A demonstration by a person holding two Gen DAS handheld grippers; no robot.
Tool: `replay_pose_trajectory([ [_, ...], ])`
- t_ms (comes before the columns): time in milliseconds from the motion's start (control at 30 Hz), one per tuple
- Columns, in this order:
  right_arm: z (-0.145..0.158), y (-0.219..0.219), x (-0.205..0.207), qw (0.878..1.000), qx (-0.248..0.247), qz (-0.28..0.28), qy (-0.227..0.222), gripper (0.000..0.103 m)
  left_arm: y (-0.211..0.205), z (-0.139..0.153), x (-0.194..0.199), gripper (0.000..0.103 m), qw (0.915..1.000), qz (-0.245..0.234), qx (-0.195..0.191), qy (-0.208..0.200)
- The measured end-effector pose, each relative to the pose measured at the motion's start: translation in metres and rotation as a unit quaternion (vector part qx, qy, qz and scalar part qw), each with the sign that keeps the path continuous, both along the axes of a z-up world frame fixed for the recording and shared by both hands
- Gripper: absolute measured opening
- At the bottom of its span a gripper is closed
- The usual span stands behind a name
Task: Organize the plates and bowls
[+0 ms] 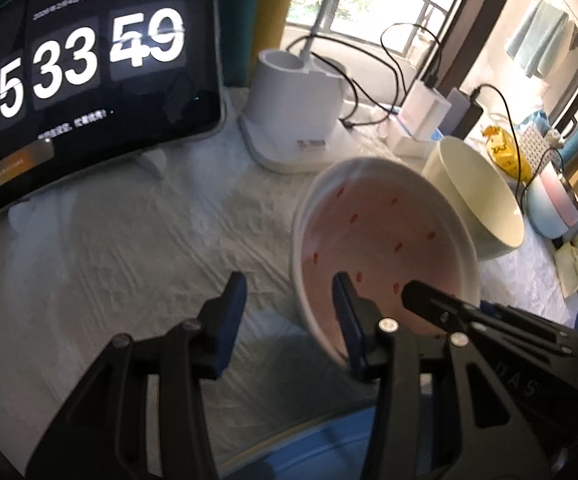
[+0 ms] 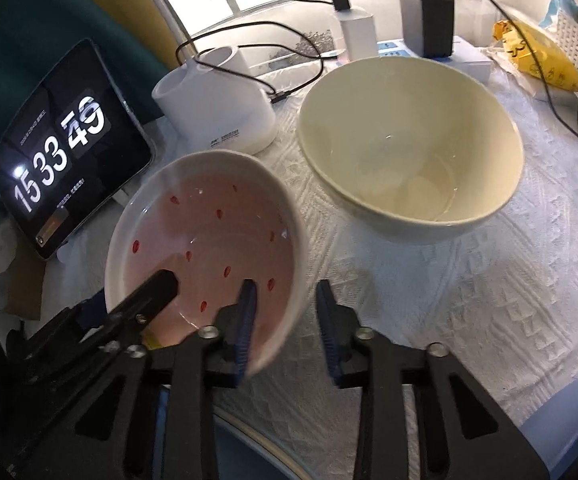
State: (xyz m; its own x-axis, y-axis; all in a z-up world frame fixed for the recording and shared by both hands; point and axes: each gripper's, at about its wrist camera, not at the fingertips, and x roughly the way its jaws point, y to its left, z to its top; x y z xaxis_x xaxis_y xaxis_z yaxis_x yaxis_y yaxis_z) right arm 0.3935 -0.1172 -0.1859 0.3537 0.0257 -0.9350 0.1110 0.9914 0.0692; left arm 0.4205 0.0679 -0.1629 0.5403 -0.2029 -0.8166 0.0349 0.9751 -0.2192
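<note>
Straddling the pink bowl (image 2: pixel 209 248), tilted over the bench (image 2: pixel 469 300): my right tool (image 2: pixel 285 300) spans its rim, not visibly pinching; my left tool (image 1: pixel 289 300) likewise, spread. Cream bowl (image 2: pixel 409 144) sits beyond my right tool; bare cloth lies left of my left tool.

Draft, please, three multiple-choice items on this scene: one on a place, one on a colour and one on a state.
1. In the right wrist view, the cream bowl stands: A) left of the pink bowl; B) right of it; C) inside it.
2. The marks inside the pink bowl are: A) blue; B) green; C) red.
3. The cream bowl is: A) upside down; B) upright and empty; C) filled with rice.
Key: B, it sits apart to the right; C, red flecks dot the pink inside; B, its bare bottom shows.
</note>
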Motion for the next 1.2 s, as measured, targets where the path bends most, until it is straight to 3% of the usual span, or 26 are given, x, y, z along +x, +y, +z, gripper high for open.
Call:
replay_pose_trajectory([
  [67, -0.003, 0.002, 0.001, 1.000, -0.002, 0.000, 0.000, 0.018, -0.002, -0.003, 0.000, 0.042, 1.0000, -0.004, -0.005, 0.002],
  [133, -0.002, 0.002, 0.000, 1.000, 0.001, 0.000, -0.004, 0.017, -0.004, -0.004, -0.001, 0.031, 0.9999, -0.010, -0.012, 0.002],
  [233, -0.001, 0.005, 0.001, 1.000, 0.001, 0.004, -0.008, 0.017, -0.009, -0.002, -0.004, 0.023, 0.9997, -0.021, -0.006, -0.007],
  [733, 0.022, 0.007, -0.007, 0.999, 0.001, 0.015, -0.037, 0.017, -0.006, 0.006, -0.013, 0.023, 0.9994, -0.015, -0.004, -0.030],
  [1200, 0.047, 0.012, -0.030, 0.997, 0.004, 0.027, -0.067, 0.017, -0.008, 0.039, -0.037, 0.023, 0.9973, -0.006, 0.001, -0.073],
])
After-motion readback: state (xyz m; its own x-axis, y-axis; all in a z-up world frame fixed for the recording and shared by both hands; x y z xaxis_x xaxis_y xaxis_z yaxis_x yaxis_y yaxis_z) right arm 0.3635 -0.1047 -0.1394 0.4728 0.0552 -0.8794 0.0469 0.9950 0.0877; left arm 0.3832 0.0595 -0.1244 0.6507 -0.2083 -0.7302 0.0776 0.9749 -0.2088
